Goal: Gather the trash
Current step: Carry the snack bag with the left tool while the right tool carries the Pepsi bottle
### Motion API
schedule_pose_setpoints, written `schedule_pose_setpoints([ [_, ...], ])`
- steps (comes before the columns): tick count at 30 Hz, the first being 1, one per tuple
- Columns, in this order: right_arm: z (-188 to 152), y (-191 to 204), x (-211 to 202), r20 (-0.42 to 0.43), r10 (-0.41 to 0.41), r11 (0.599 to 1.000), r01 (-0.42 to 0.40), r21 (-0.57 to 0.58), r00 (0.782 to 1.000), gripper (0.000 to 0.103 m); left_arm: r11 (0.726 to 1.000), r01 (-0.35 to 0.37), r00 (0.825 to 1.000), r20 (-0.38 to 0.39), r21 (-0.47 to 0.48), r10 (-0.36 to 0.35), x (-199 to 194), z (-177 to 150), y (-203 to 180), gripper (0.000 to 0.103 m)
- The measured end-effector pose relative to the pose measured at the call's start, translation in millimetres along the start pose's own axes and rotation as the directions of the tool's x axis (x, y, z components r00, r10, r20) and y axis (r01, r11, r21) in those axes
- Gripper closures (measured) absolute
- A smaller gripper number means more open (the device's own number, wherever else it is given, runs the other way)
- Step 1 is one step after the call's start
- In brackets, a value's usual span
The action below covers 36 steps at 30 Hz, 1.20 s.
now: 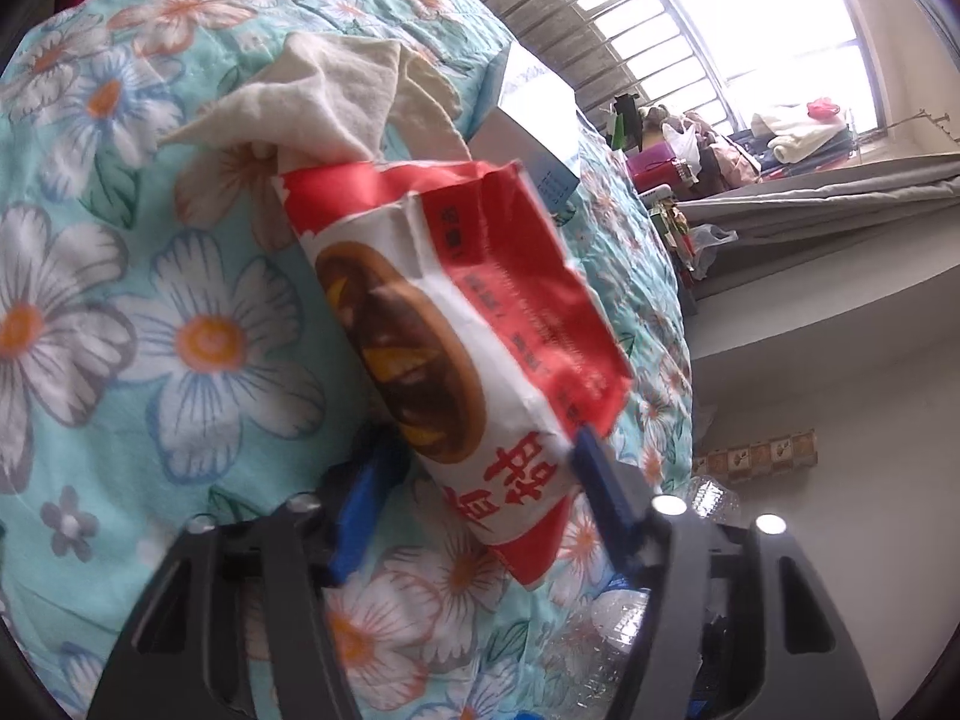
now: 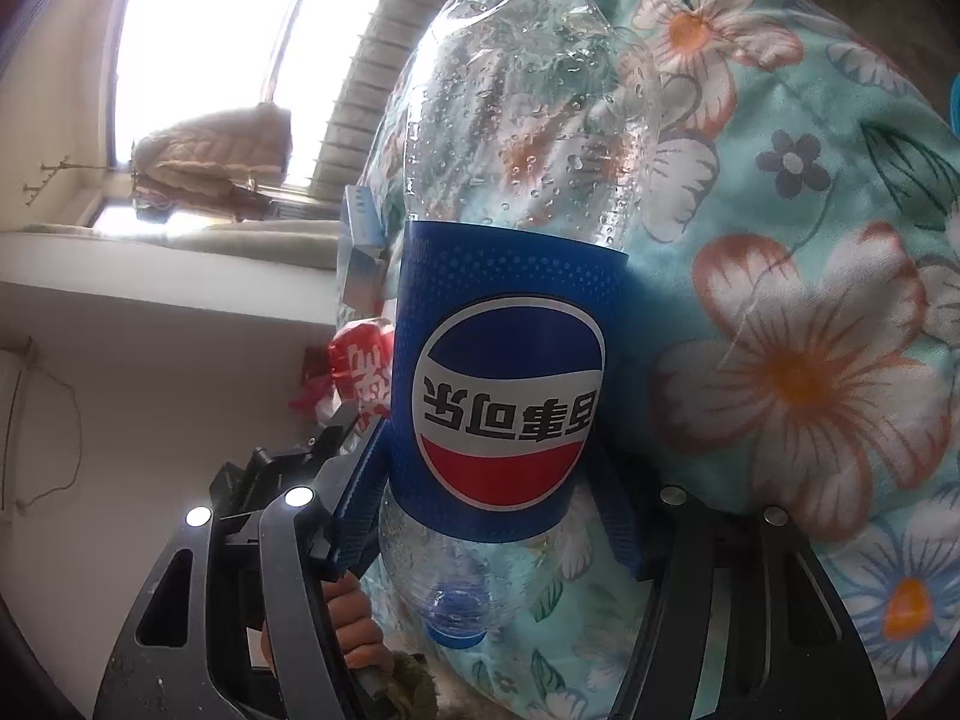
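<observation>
Red-and-white crinkled plastic tissue pack (image 1: 456, 324), light and soft, is clamped at its lower end by the left gripper (image 1: 480, 456), while the right gripper (image 2: 498, 492) clamps the slippery, crushable clear plastic cola bottle (image 2: 504, 300) at its blue label, above the floral quilt (image 2: 810, 300).

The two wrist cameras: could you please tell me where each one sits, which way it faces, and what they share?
Left wrist: on the left gripper, looking along its blue fingers at the clamped red-and-white tissue pack, floral quilt behind.
Right wrist: on the right gripper, facing the gripped empty Pepsi bottle; a hand shows at the lower left.
Shared: the same quilt and the bright window; the right view also catches the tissue pack.
</observation>
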State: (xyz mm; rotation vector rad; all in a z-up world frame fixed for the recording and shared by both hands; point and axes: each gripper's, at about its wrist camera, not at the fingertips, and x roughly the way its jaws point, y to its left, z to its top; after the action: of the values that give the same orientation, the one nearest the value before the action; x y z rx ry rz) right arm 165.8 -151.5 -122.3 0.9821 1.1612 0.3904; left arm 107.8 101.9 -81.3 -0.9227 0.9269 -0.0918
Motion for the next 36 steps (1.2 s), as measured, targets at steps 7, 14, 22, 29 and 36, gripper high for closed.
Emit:
schedule_pose_setpoints([
  [7, -1, -1, -2, 0.003, -0.002, 1.0, 0.002, -0.002, 1.0, 0.044, 0.993, -0.017, 1.0, 0.01, 0.115, 0.016, -4, -4, -11, 0.062],
  [14, -5, 1, -4, 0.007, -0.008, 1.0, 0.009, -0.008, 1.0, 0.044, 0.923, -0.064, 0.992, -0.079, 0.379, 0.101, -47, -16, -12, 0.063],
  [22, -9, 5, -9, 0.013, -0.017, 1.0, 0.017, -0.026, 1.0, 0.043, 0.514, -0.184, 0.953, 0.024, 0.838, 0.303, -106, -46, -38, 0.063],
  [29, -13, 11, -9, 0.023, -0.034, 0.999, 0.035, -0.037, 0.999, 0.042, 0.136, -0.253, 0.928, 0.2, 0.958, 0.315, -85, -89, -61, 0.062],
  [36, -14, 15, -8, 0.025, -0.039, 0.999, 0.04, -0.037, 0.999, 0.042, 0.288, -0.134, 0.974, 0.072, 0.948, 0.216, -59, -71, -80, 0.063],
])
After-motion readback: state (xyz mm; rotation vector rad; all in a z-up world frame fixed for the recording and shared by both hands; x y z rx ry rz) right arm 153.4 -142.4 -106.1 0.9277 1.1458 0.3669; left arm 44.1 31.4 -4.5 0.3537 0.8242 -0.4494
